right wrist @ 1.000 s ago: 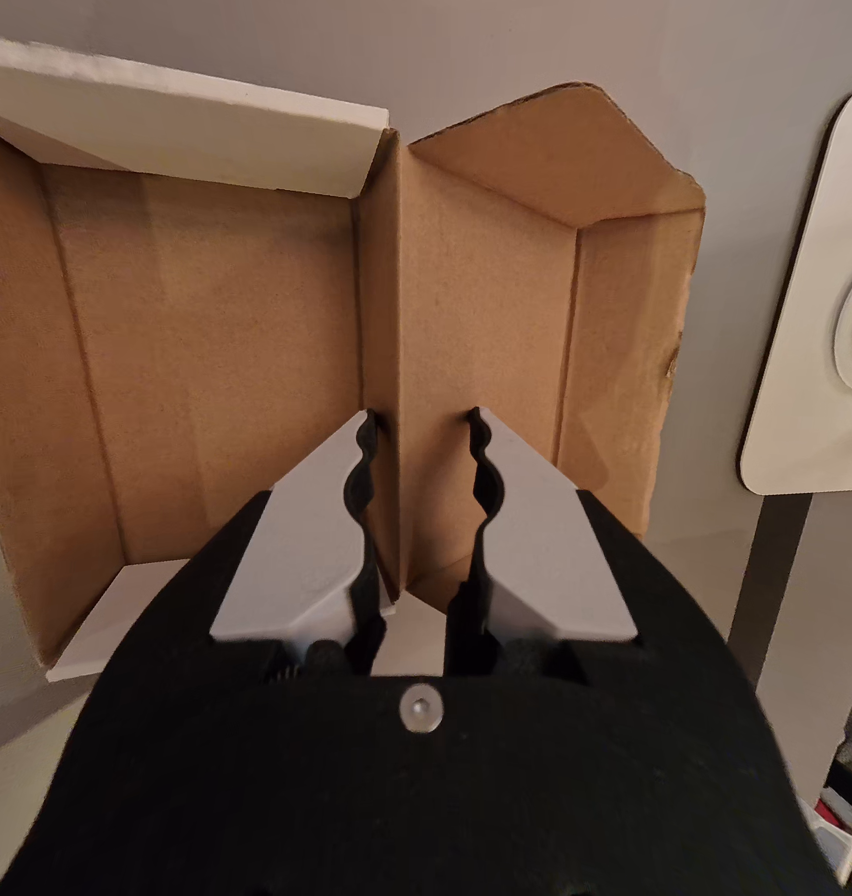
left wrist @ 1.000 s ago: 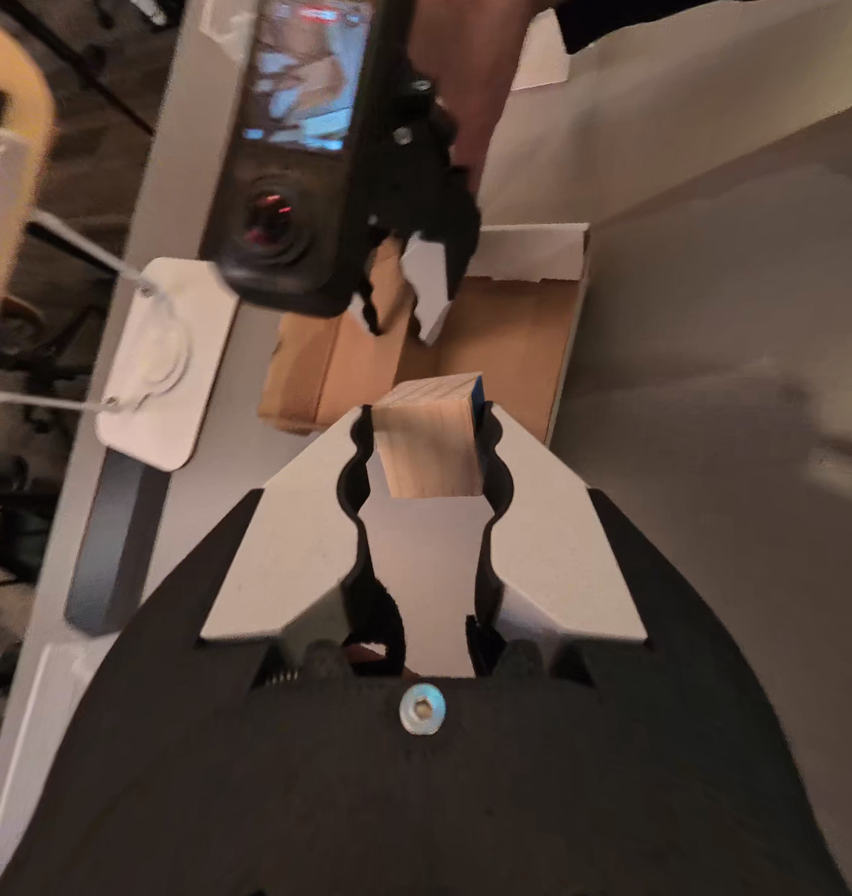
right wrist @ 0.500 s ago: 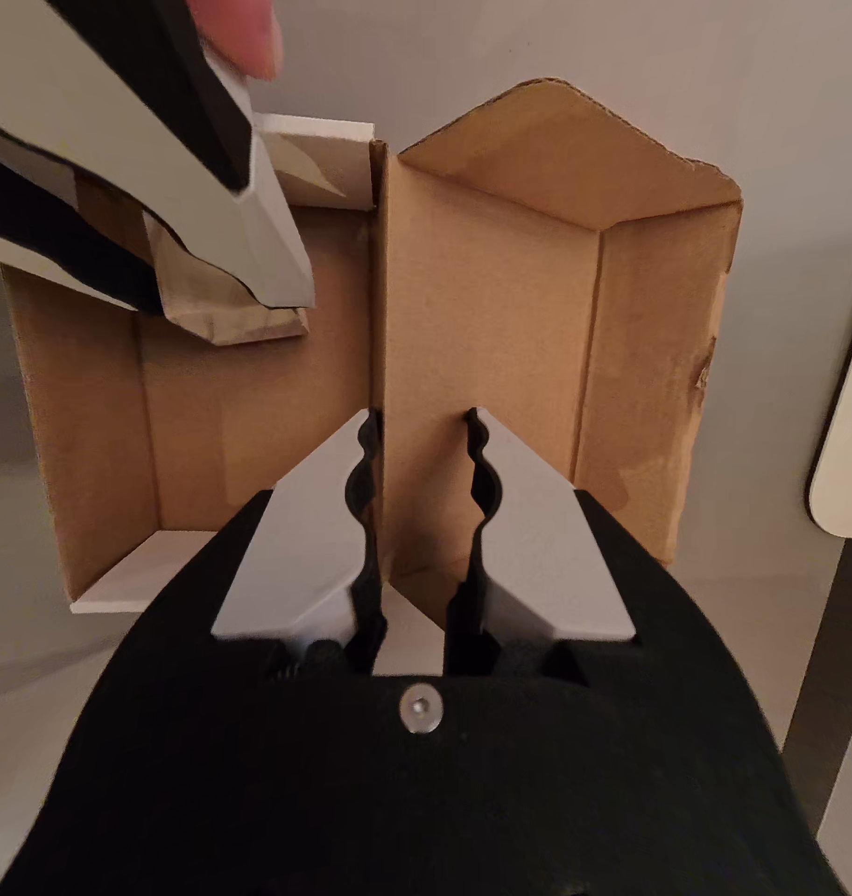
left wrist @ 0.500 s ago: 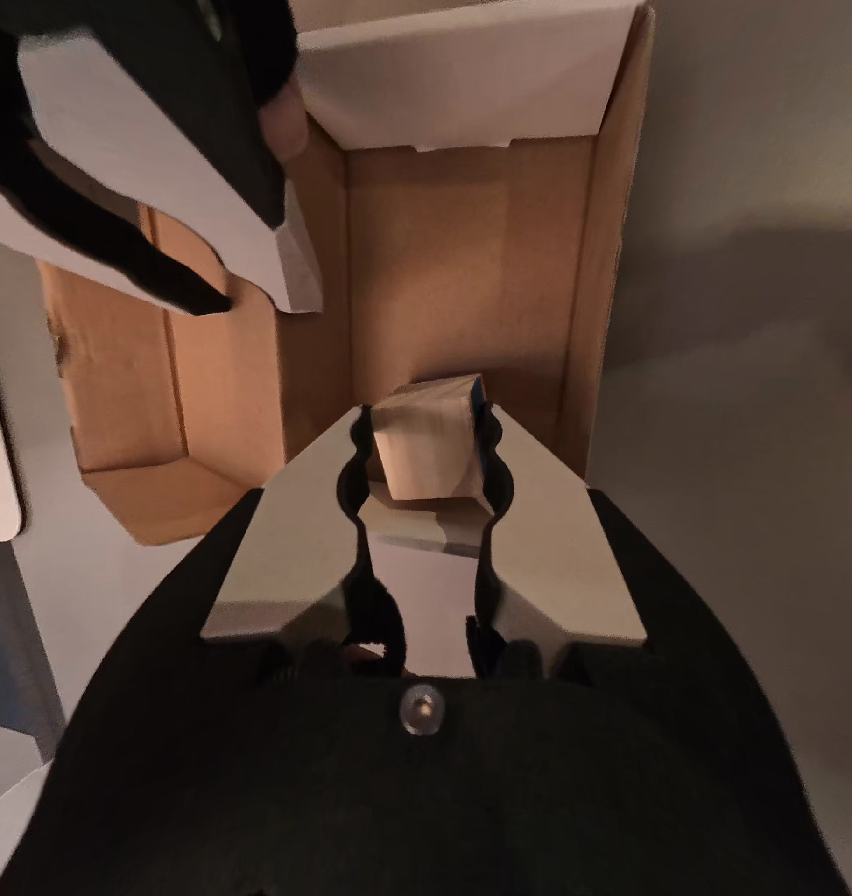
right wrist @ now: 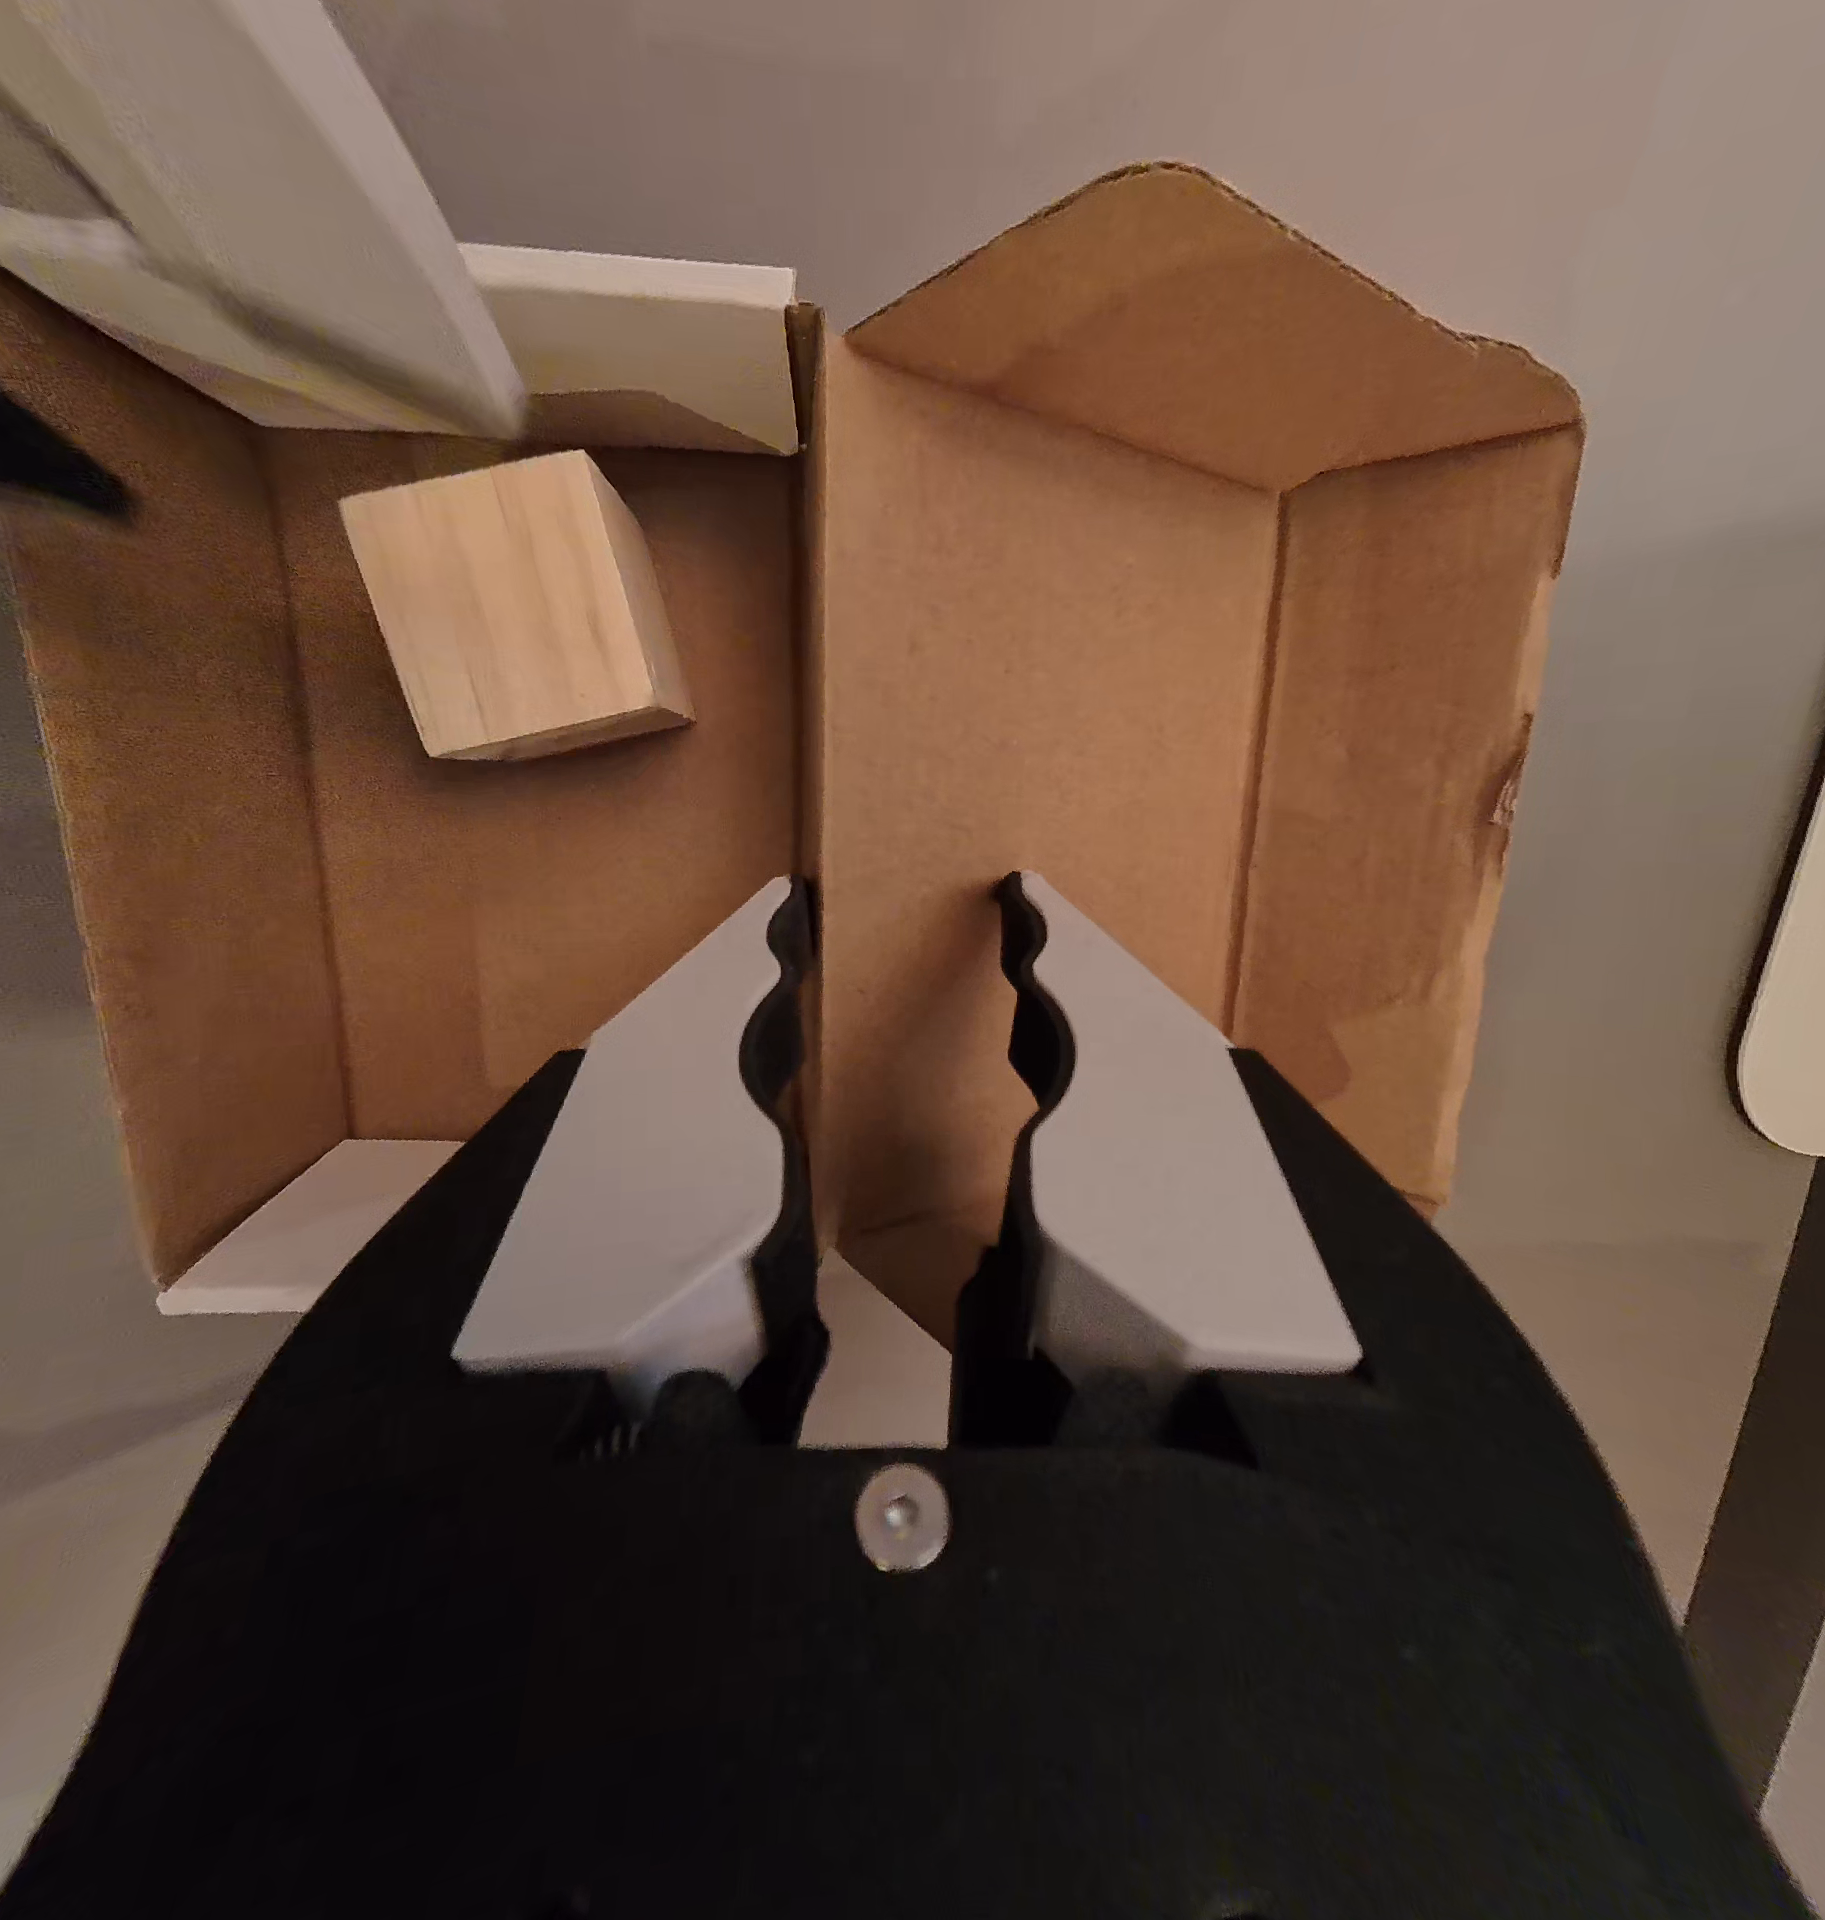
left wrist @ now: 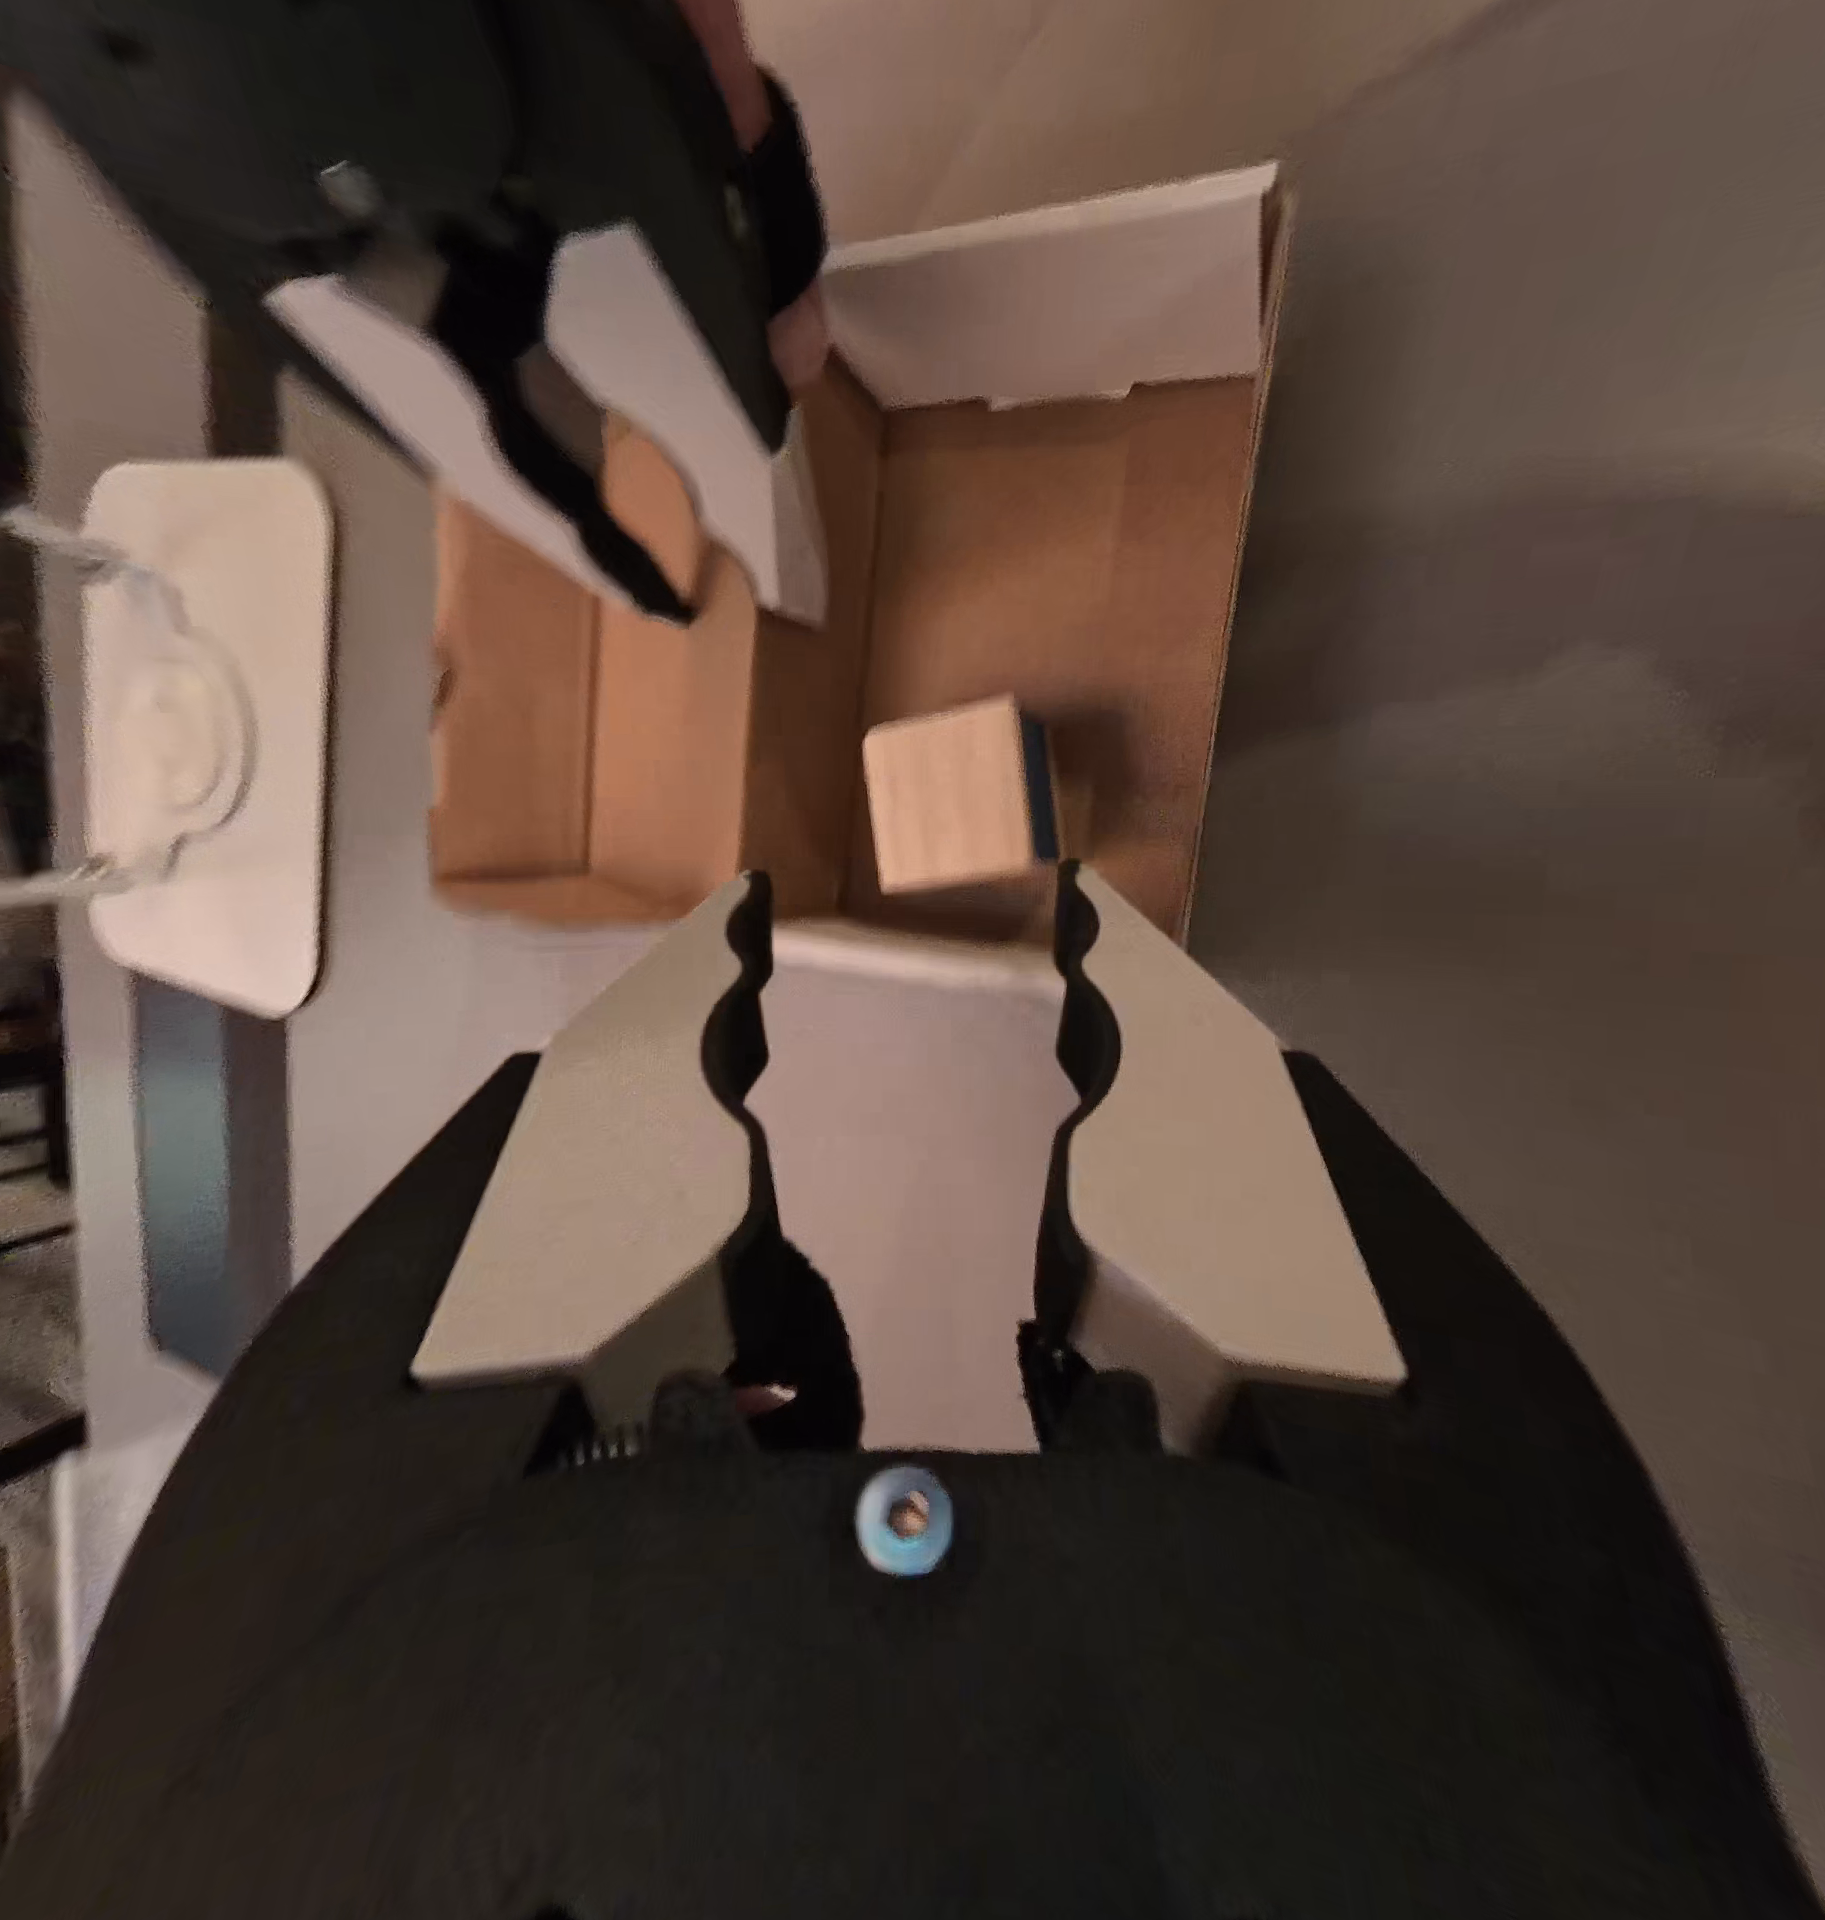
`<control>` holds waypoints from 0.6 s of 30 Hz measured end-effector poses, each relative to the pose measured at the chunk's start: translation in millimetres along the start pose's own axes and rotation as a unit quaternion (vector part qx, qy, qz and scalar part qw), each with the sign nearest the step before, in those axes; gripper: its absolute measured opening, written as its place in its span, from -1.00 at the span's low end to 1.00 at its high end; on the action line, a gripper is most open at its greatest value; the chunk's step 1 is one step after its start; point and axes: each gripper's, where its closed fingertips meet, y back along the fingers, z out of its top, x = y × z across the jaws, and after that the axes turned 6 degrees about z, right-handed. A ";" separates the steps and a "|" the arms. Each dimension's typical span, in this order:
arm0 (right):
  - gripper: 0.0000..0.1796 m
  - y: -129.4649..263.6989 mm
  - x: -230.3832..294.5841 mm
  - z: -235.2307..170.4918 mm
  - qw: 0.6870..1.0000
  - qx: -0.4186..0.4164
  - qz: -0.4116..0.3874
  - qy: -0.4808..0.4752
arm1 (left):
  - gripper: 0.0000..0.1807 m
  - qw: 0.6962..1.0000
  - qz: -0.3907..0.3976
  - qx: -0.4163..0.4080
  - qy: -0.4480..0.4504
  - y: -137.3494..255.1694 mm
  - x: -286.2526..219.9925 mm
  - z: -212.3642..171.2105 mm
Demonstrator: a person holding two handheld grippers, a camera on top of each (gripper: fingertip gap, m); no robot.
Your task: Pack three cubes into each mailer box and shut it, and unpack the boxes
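An open cardboard mailer box (left wrist: pixel 991 540) lies on the grey table, its lid (right wrist: pixel 1043 675) folded out flat beside the tray (right wrist: pixel 472 935). One wooden cube (left wrist: pixel 949 800) with a blue side lies in the tray; it also shows in the right wrist view (right wrist: pixel 513 603). My left gripper (left wrist: pixel 910 883) is open and empty, just short of the cube and above the tray's near wall. My right gripper (right wrist: pixel 903 888) hovers over the fold between tray and lid, jaws apart, clamping nothing. Each gripper shows blurred in the other's view, the right one (left wrist: pixel 575 416) and the left one (right wrist: pixel 264 208).
A white pad with a clear plastic fitting (left wrist: pixel 212 727) lies beyond the lid; its edge shows in the right wrist view (right wrist: pixel 1822 831). A dark strip (left wrist: pixel 181 1143) runs along the table edge there. Bare grey table (left wrist: pixel 1510 935) lies on the tray's other side.
My left gripper carried the cube over the tray, opened and let it go; the cube now lies in the tray and the gripper has drawn back. The right gripper has hardly moved.
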 end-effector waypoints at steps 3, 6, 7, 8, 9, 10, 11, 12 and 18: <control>-0.62 0.0 -0.1 -0.2 1.000 0.002 0.000 0.004 | -0.44 0.998 0.055 0.021 0.038 46.1 31.8 -41.6; -0.62 -0.2 -0.3 -0.3 1.000 0.006 0.004 0.006 | -0.48 0.987 0.113 0.060 0.101 89.3 80.1 -103.1; -0.62 -0.2 -0.4 -0.2 1.000 0.007 0.005 0.006 | -0.50 0.982 0.132 0.076 0.114 102.0 94.6 -125.7; -0.62 -0.3 -0.5 -0.3 1.000 0.010 0.005 0.005 | -0.52 0.977 0.143 0.091 0.131 111.8 105.5 -147.7; -0.62 -0.2 -0.5 -0.4 1.000 0.013 0.004 0.005 | -0.52 0.971 0.147 0.108 0.153 118.3 113.2 -169.6; -0.62 -0.3 -0.5 -0.4 1.000 0.015 0.003 0.005 | -0.52 0.966 0.148 0.126 0.170 121.6 118.2 -190.7; -0.62 -0.3 -0.5 -0.5 1.000 0.017 0.002 0.004 | -0.52 0.962 0.146 0.139 0.185 121.4 120.9 -209.0; -0.62 -0.4 -0.6 -0.5 1.000 0.018 0.001 0.003 | -0.52 0.958 0.138 0.149 0.202 117.8 120.4 -224.7; -0.62 -0.4 -0.7 -0.7 1.000 0.019 -0.002 -0.003 | -0.49 0.932 0.113 0.236 0.252 83.1 108.3 -293.9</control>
